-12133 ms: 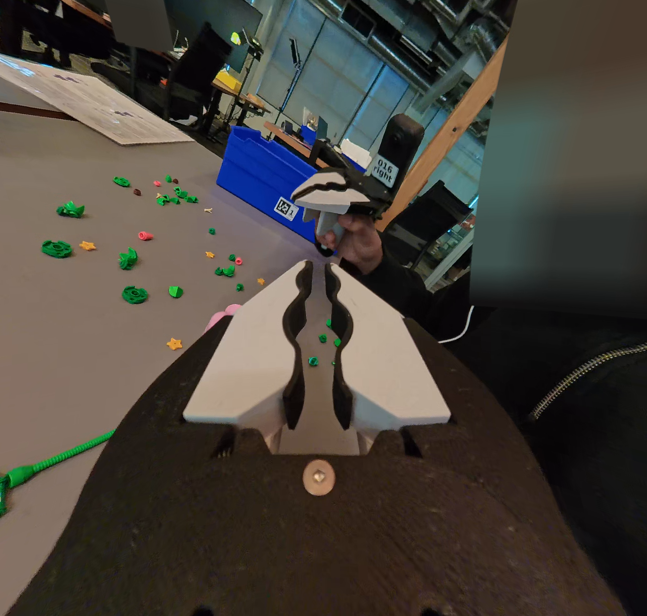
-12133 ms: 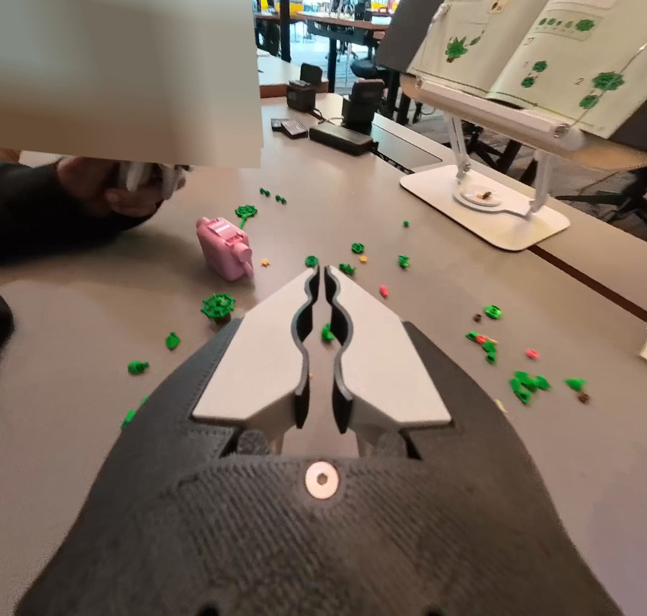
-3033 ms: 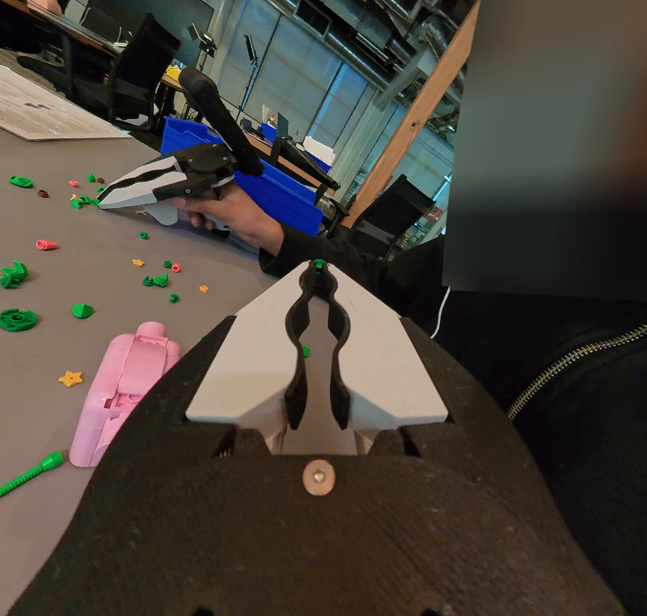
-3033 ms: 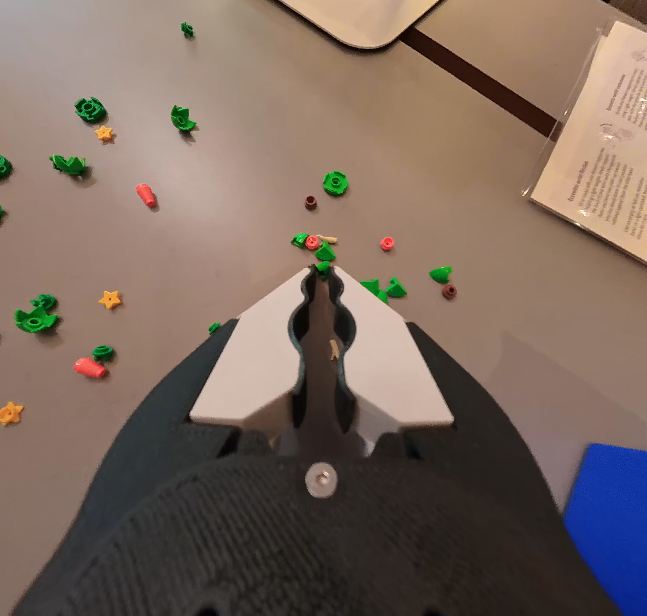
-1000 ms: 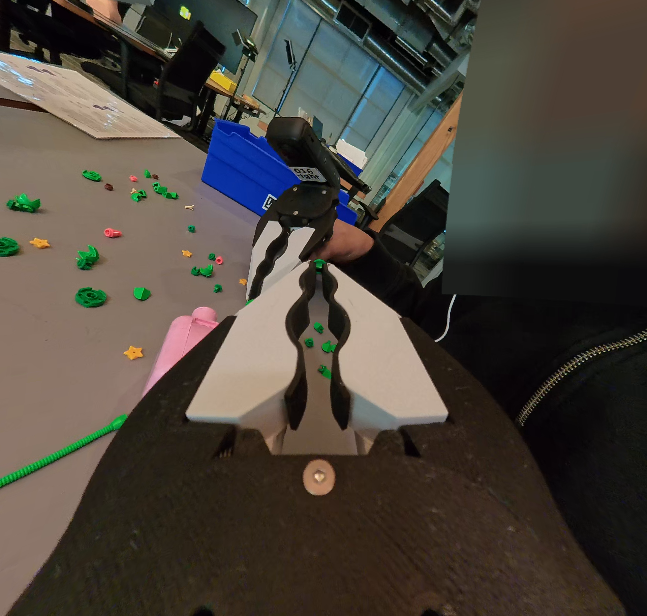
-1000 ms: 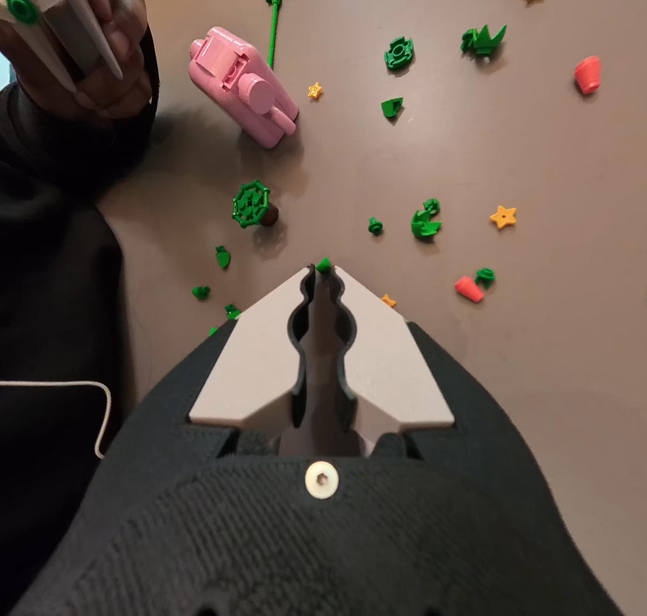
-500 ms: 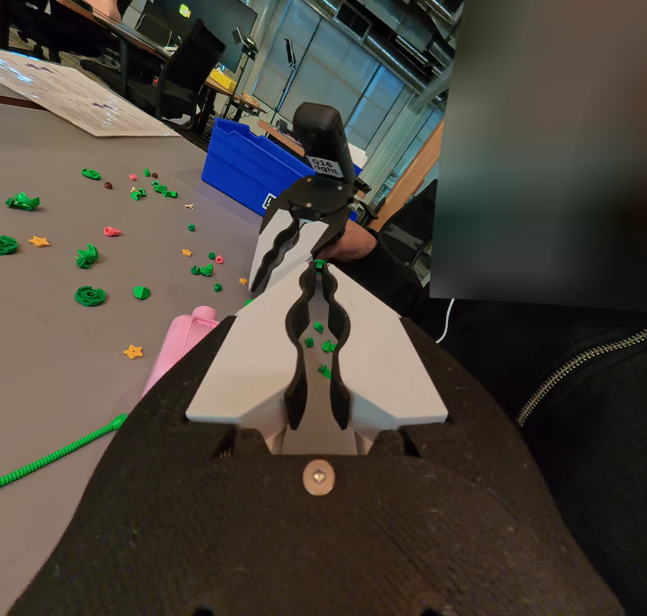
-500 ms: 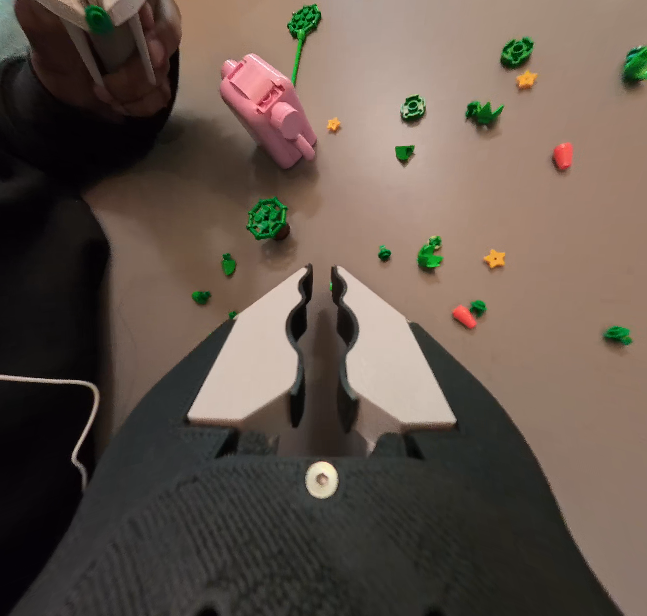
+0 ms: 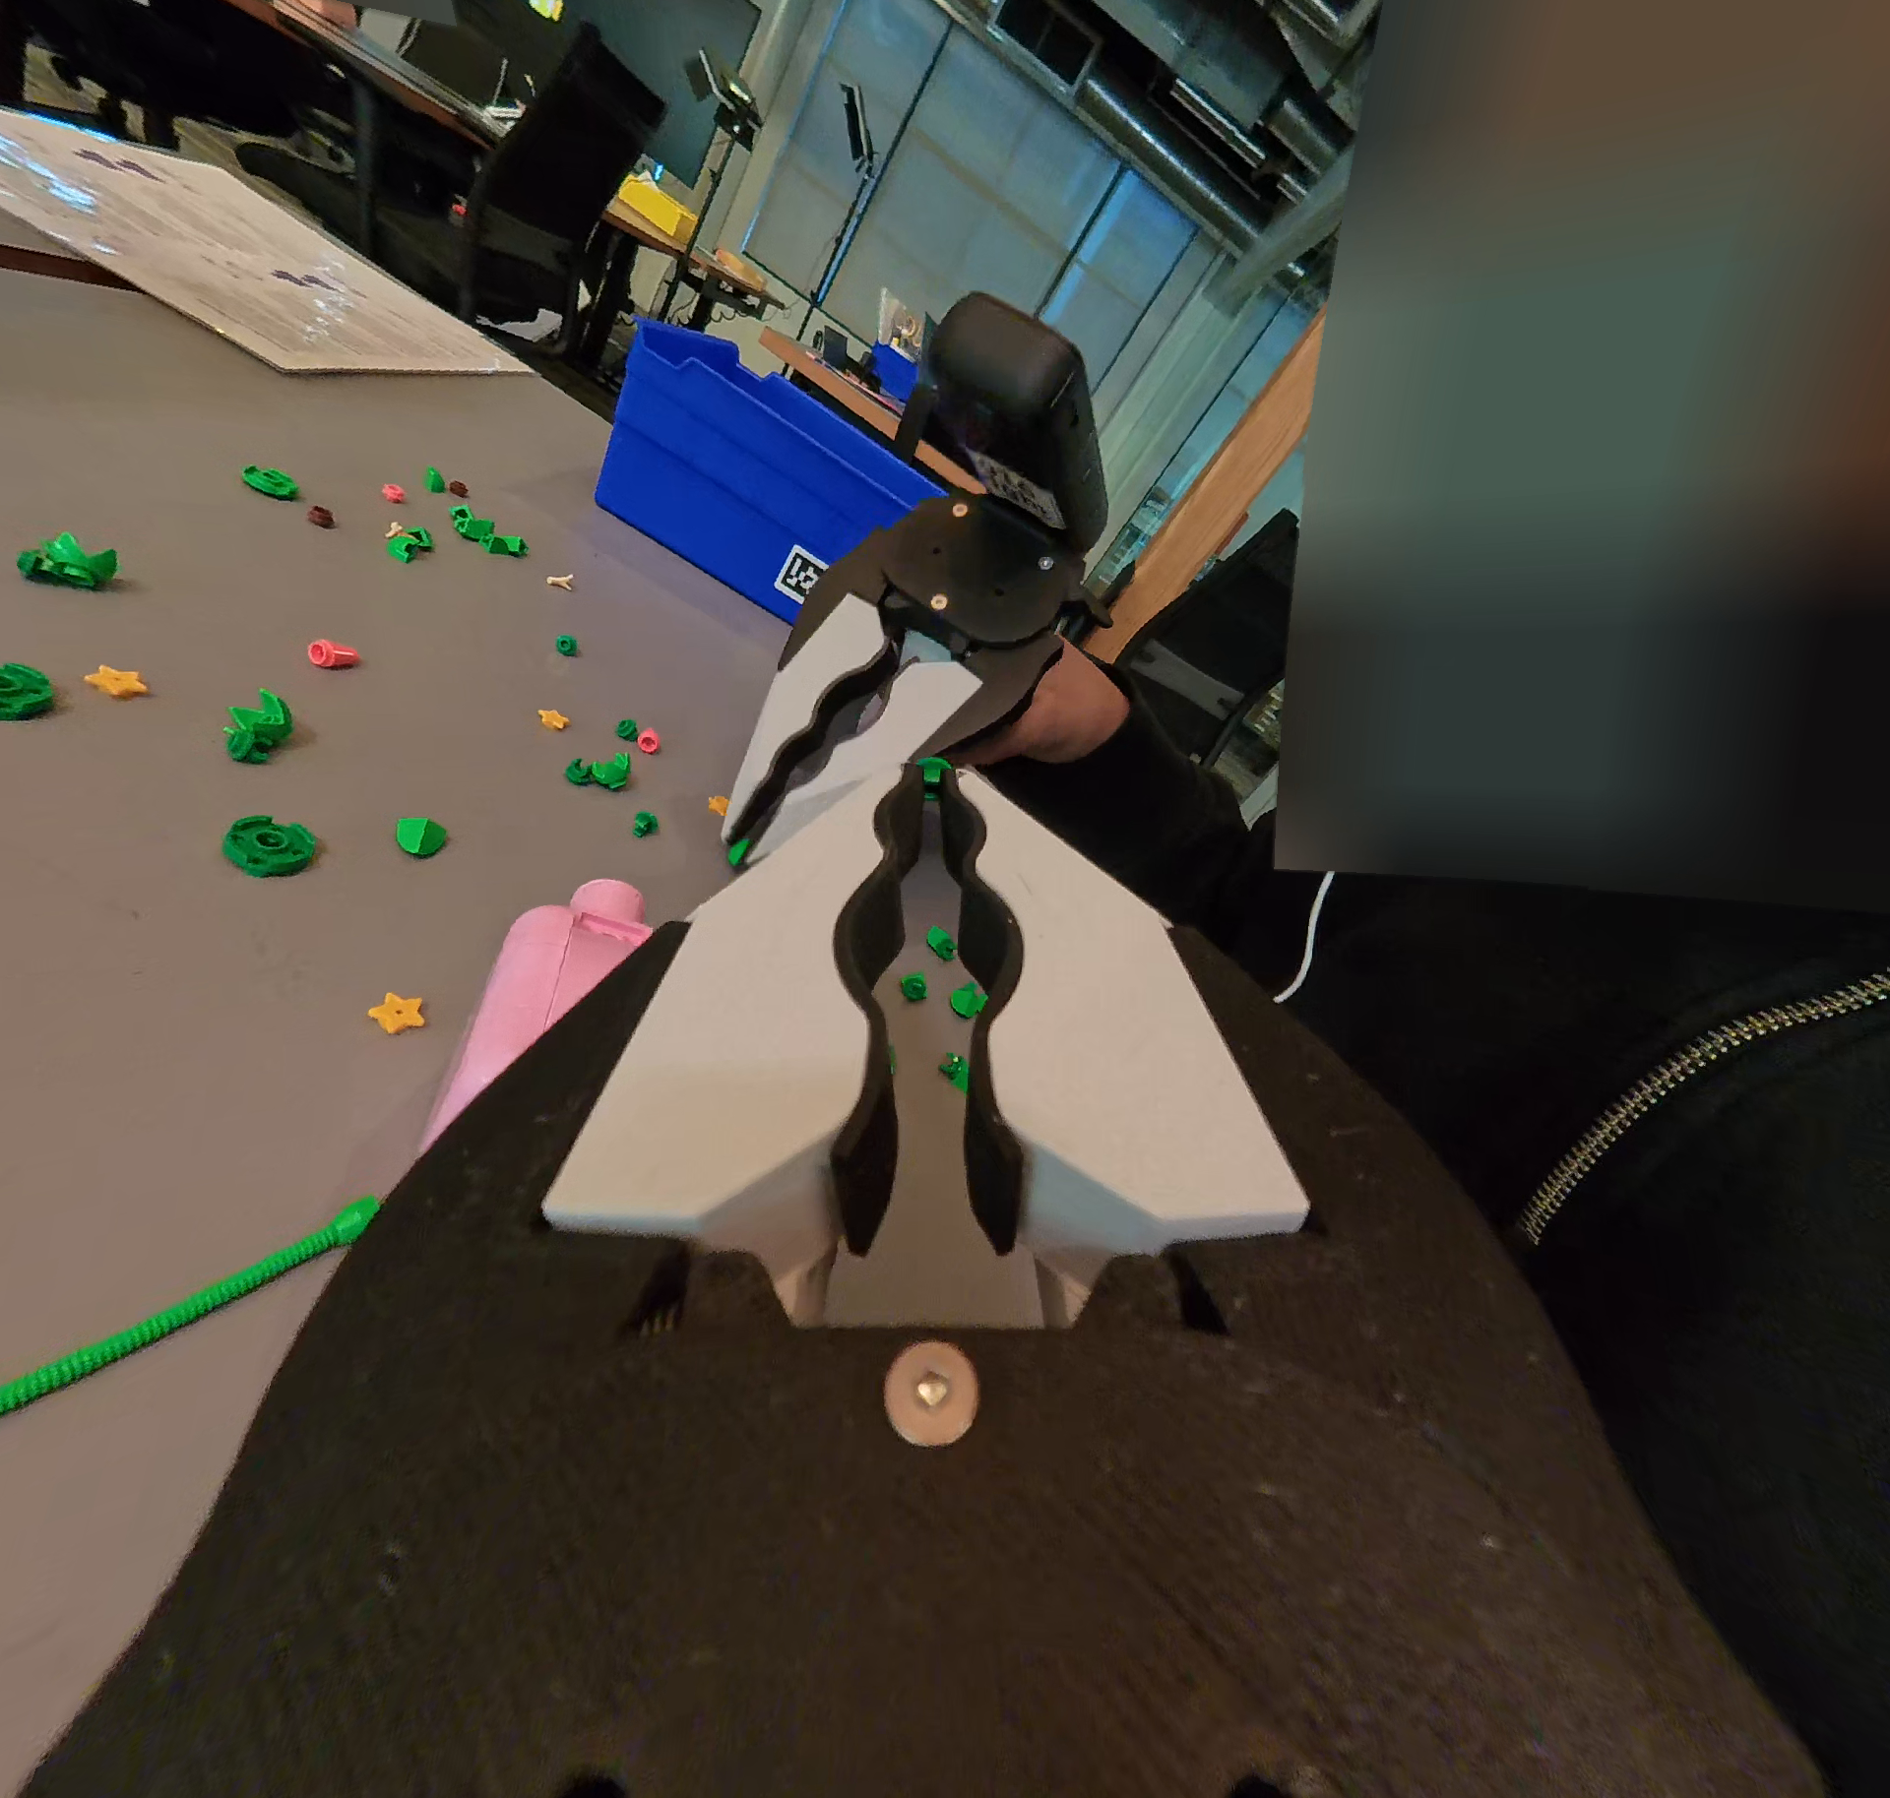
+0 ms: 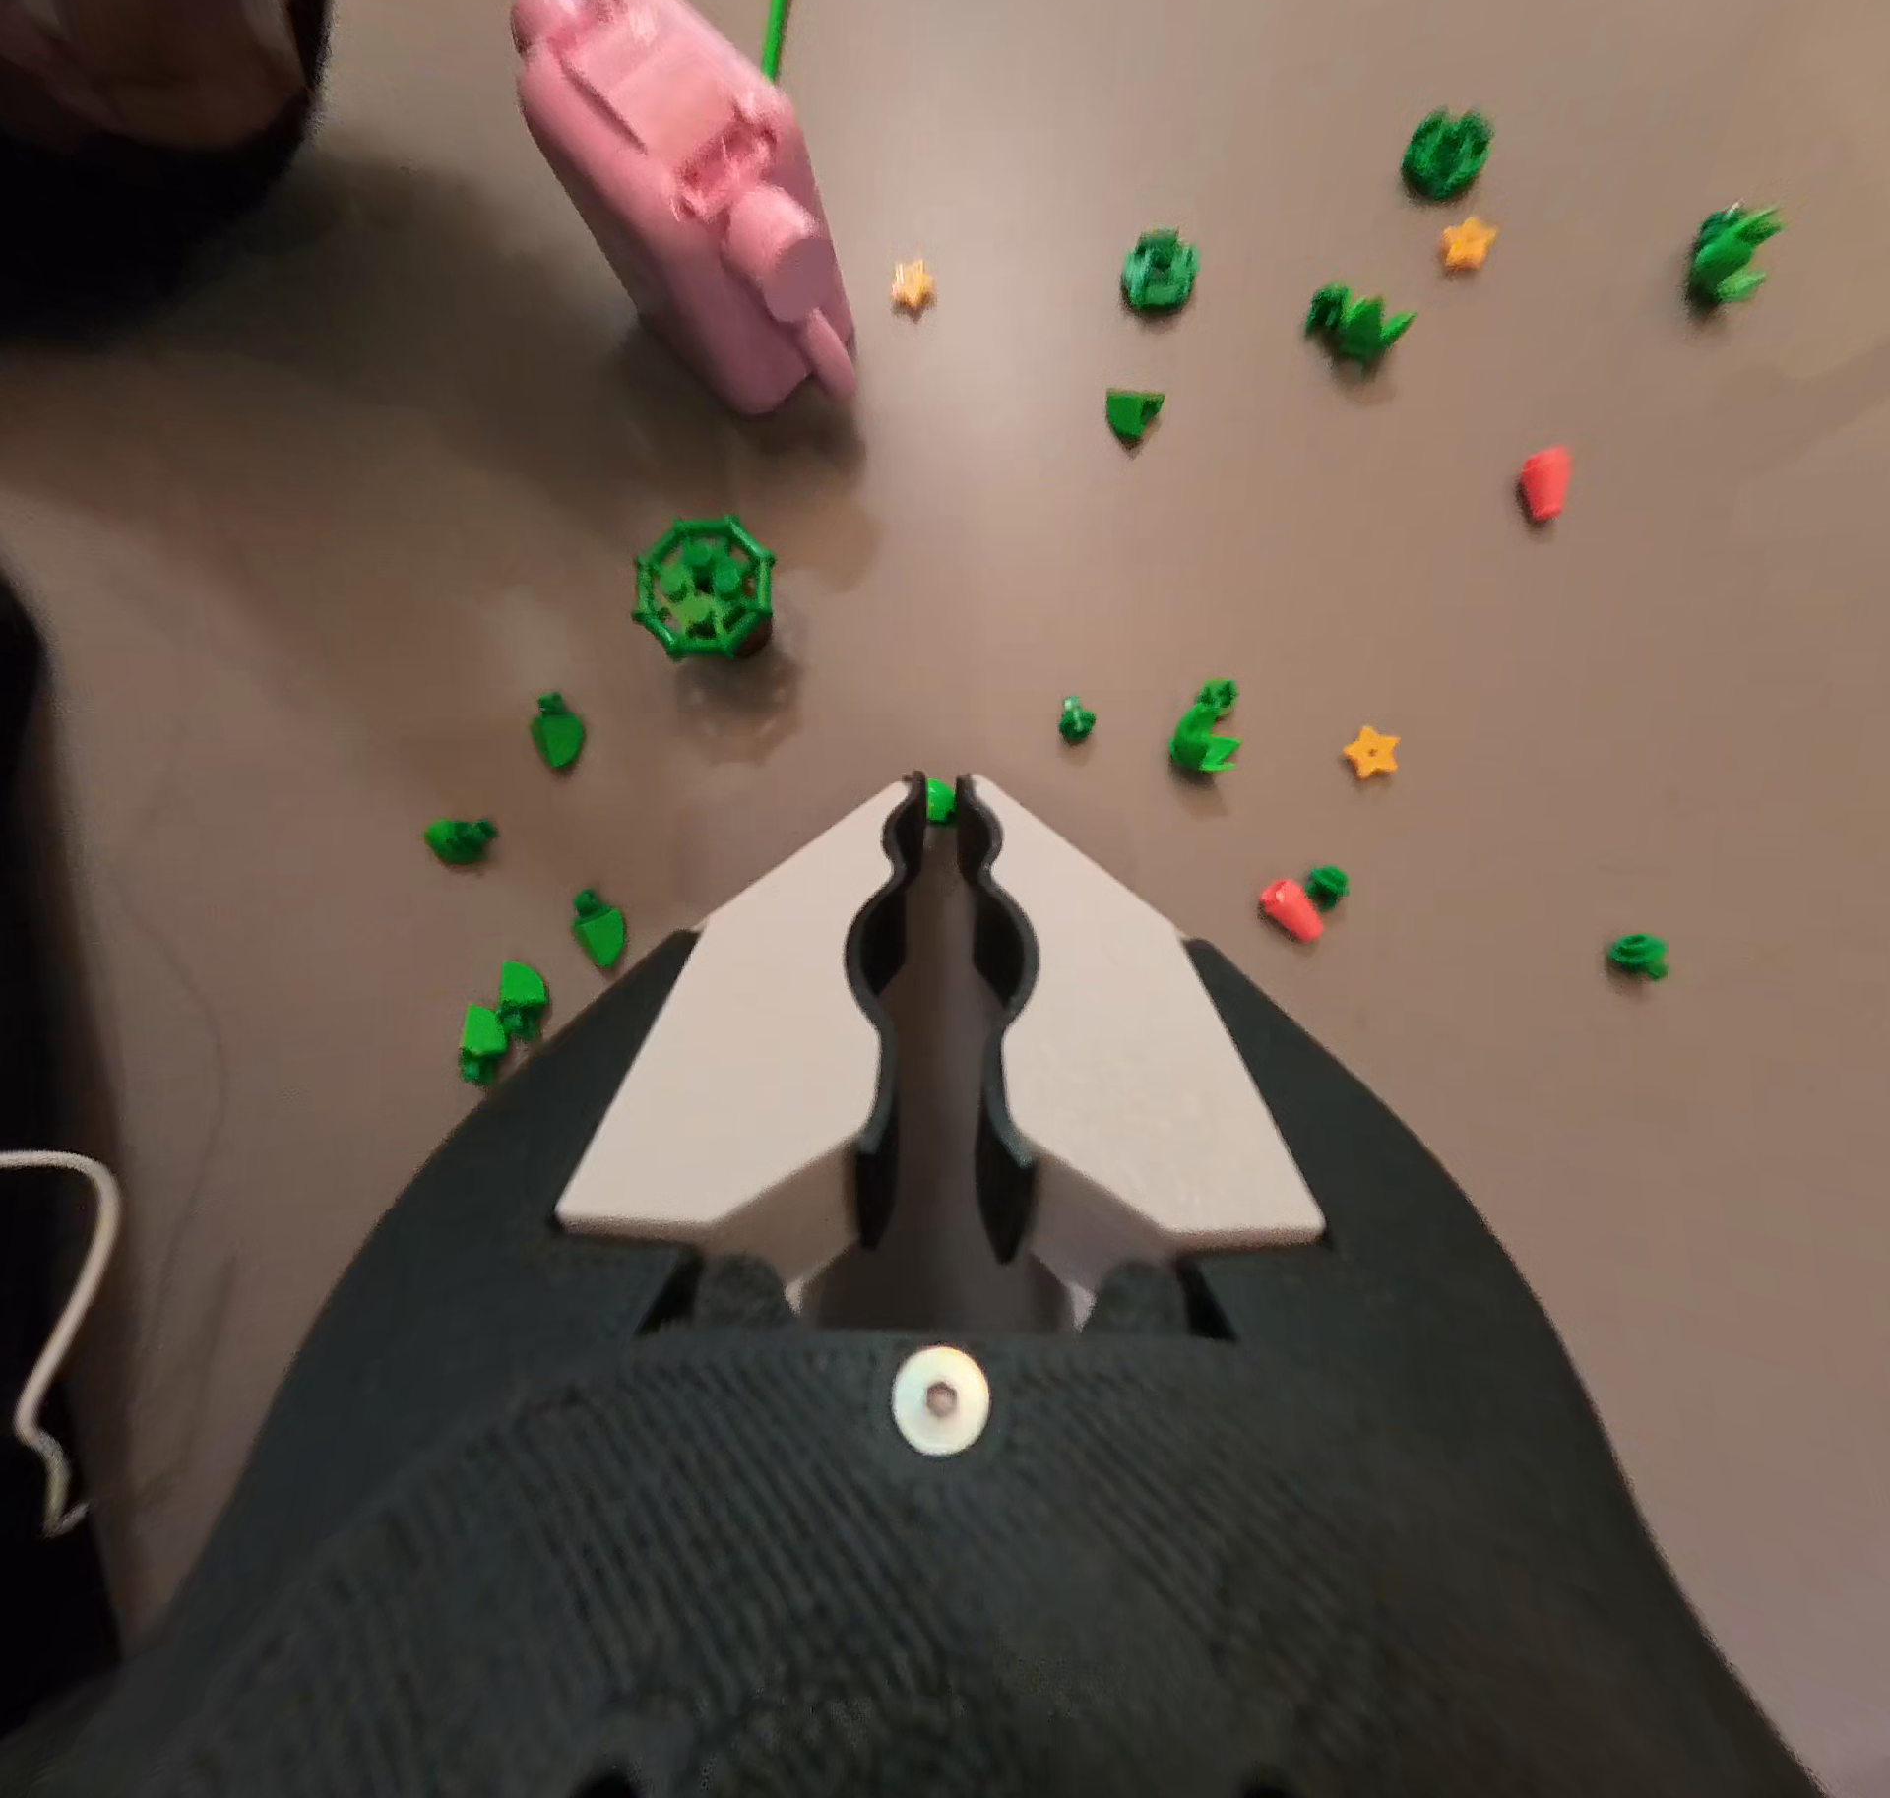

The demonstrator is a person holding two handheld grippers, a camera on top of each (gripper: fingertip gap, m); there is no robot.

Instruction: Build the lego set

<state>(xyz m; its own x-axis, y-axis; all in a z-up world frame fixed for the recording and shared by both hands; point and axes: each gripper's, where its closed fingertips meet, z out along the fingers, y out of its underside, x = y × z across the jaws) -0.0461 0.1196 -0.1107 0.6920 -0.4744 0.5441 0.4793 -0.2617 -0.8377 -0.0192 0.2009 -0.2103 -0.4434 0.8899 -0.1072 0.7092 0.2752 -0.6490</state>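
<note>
My left gripper (image 9: 931, 776) is shut on a small round green piece (image 9: 932, 769) and holds it above the table's near edge. My right gripper (image 10: 939, 796) points down at the grey table (image 10: 1023, 542), its jaws nearly together on a small green piece (image 10: 939, 801) at the fingertips. In the left wrist view the right gripper (image 9: 745, 844) touches the table just left of my left tips. A pink block assembly (image 10: 685, 185) lies beyond it and also shows in the left wrist view (image 9: 552, 982). A green web-shaped disc (image 10: 704, 588) stands on a brown stud.
Several loose green leaves, orange stars (image 10: 1370, 752) and red cones (image 10: 1544, 481) lie scattered on the table. A green stem (image 9: 174, 1325) lies at the left. A blue bin (image 9: 736, 481) and a printed sheet (image 9: 205, 256) sit at the far side. A person's dark sleeve (image 10: 61, 829) is at the left. One gripper's finger ends stand about 15 cm off the other's. My right tips are roughly 6 cm from the green web-shaped disc (image 10: 704, 588).
My right gripper, open half a second ago, has dropped to the table and closed around a small green piece. My left gripper stays shut on its green piece.
</note>
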